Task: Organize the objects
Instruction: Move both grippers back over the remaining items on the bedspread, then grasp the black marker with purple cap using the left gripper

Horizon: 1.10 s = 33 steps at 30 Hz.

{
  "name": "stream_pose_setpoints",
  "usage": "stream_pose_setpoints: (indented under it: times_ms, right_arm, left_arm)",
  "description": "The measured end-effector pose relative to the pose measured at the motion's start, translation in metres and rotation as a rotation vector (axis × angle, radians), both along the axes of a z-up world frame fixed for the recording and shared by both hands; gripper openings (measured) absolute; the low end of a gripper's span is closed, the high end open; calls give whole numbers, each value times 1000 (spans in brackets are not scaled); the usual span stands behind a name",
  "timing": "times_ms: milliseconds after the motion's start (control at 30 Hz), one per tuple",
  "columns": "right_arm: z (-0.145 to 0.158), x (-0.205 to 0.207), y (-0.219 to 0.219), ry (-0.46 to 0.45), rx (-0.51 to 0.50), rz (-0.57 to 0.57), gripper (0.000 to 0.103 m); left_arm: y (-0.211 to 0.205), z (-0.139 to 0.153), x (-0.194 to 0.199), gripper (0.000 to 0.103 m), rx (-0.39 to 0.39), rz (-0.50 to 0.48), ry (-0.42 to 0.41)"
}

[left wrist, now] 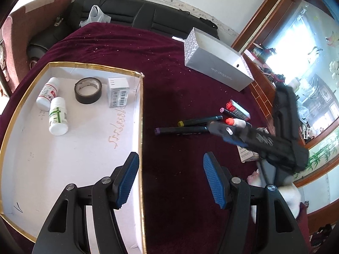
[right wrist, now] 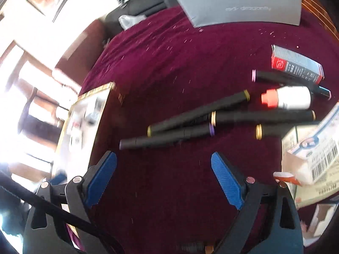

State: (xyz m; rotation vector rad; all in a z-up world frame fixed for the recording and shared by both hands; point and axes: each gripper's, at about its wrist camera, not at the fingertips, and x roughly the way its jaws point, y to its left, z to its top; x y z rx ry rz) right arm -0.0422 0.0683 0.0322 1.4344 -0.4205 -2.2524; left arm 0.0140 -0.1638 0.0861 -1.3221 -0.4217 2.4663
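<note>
The left claw [left wrist: 170, 180] hangs spread and empty at the bottom of the left wrist view, one blue pad over the right wall of a shallow white tray [left wrist: 138, 127] with a gold rim, the other over the maroon cloth of the table [left wrist: 173, 67]. In the tray's upper left lie two white pill bottles [left wrist: 58, 116], a roll of black tape [left wrist: 88, 90] and a small grey box [left wrist: 118, 92]. At upper right sits a long grey carton [left wrist: 220, 67]. The right claw [right wrist: 164, 177] is also spread and holds nothing; in the left wrist view it shows blurred at the right, above the loose items. In the right wrist view, mid-frame, black marker pens [right wrist: 180, 135] lie crossed in a loose cluster on the cloth, just beyond the blue pads. Beside them to the right lie a white bottle with an orange cap [right wrist: 290, 99] and a red and grey box [right wrist: 296, 65], with a barcoded package [right wrist: 317, 154] at the right edge.
</note>
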Motion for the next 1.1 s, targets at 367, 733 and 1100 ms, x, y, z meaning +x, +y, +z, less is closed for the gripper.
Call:
stream_pose_setpoints:
  times_ms: [367, 733, 1100]
  right_arm:
    - [-20, -45, -102, 125, 791, 60, 92]
    - [-3, 66, -55, 78, 706, 260, 92]
    - [49, 122, 120, 125, 167, -194, 92]
  left_arm:
    - [-10, 8, 5, 57, -2, 38, 21]
    - [0, 8, 5, 57, -40, -28, 38]
    - [88, -30, 9, 57, -177, -190, -16]
